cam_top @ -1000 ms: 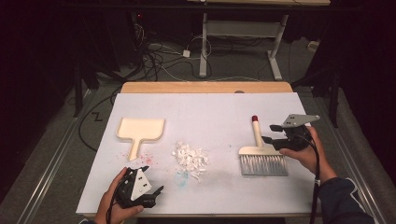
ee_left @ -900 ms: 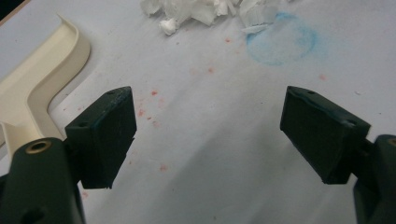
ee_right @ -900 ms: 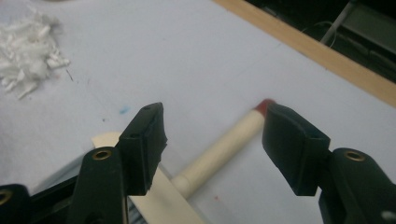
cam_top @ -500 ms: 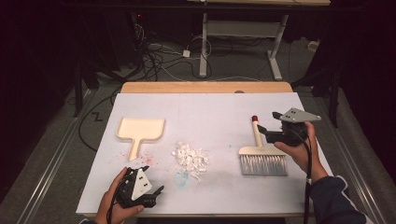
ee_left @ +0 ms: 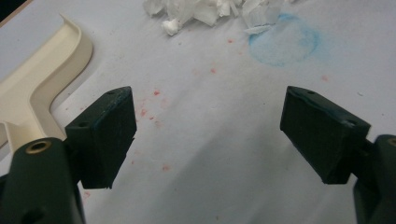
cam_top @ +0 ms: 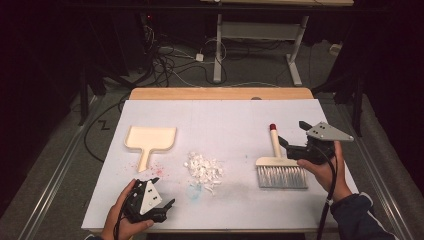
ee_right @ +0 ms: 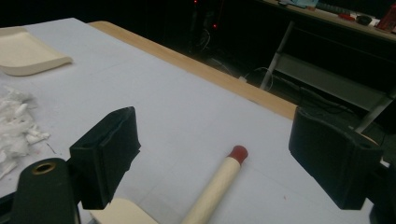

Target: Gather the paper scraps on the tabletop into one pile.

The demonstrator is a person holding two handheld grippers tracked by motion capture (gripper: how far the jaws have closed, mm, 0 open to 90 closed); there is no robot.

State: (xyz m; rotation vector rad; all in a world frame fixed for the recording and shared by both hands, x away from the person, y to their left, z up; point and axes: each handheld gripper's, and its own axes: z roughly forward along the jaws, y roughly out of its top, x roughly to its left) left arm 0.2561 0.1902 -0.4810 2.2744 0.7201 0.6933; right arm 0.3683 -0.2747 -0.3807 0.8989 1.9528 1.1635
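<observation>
A hand brush (cam_top: 280, 167) with a cream handle and red tip lies on the white table at the right, bristles toward me. My right gripper (cam_top: 291, 133) hovers just right of the handle; its jaws have just been opening and stand open. The brush handle (ee_right: 219, 182) lies on the table below the gap, untouched. A cream dustpan (cam_top: 150, 140) lies at the left, with a pile of white paper scraps (cam_top: 204, 169) between it and the brush. My left gripper (cam_top: 167, 210) rests near the front edge, open and empty, facing the dustpan's handle (ee_left: 37, 93) and the scraps (ee_left: 205, 9).
A faint blue stain (ee_left: 285, 39) and red specks mark the white cover in front of the scraps. The table's wooden back edge (cam_top: 220, 93) shows beyond the cover. Cables and a desk frame (cam_top: 260, 35) stand on the dark floor behind.
My right gripper has opened, let go of the brush handle, and drawn back to the right and slightly up. The brush stays on the table. The left gripper has not moved.
</observation>
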